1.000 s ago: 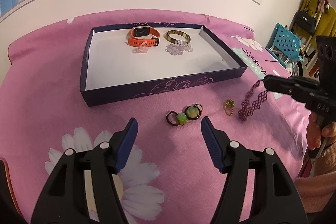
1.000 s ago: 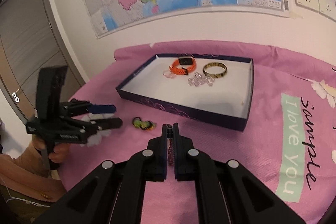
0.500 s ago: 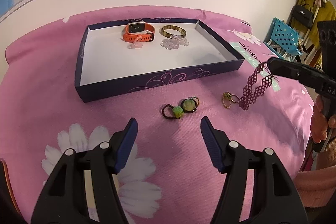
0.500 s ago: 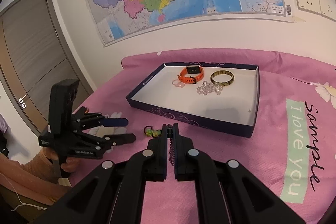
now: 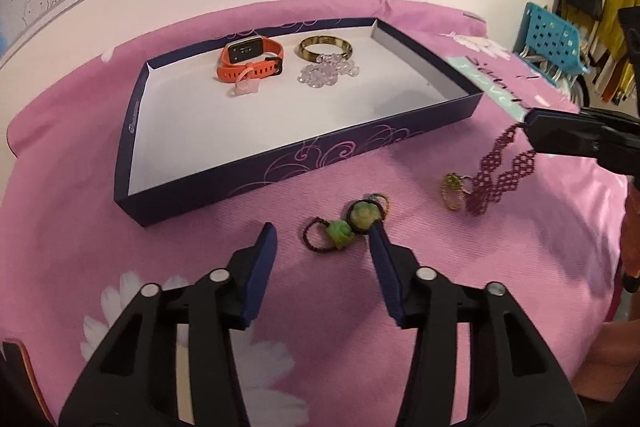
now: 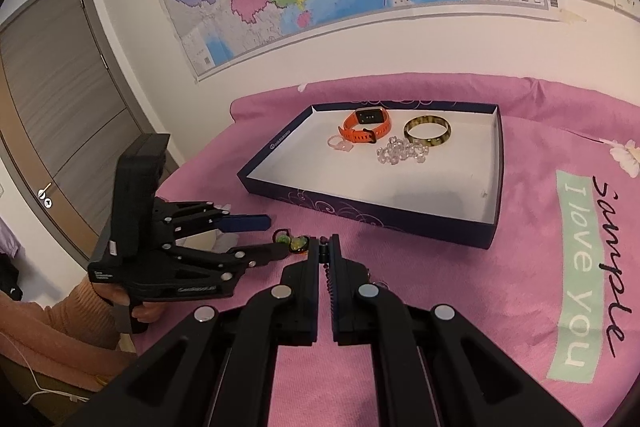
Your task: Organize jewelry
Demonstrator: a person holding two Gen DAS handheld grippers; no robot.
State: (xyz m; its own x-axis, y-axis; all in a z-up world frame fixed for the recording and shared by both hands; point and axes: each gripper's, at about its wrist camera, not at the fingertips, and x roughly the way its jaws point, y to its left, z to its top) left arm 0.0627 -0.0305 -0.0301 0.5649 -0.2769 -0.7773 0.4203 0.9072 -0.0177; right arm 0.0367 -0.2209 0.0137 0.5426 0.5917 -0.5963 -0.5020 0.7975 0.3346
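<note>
Closing left tongs point(image 5: 322, 239) around green bead rings point(image 5: 346, 225) lying crosswise just ahead; right tongs point(image 6: 325, 249) clamping maroon lace bracelet point(image 5: 498, 173).

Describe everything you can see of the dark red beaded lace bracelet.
The dark red beaded lace bracelet is a flat strip of tiny maroon beads woven into open diamond loops. Its upper end is pinched in the shut fingers of the right gripper. It hangs limp in front of the navy tray's corner, its lower end reaching the pink cloth beside a small gold ring.
</note>
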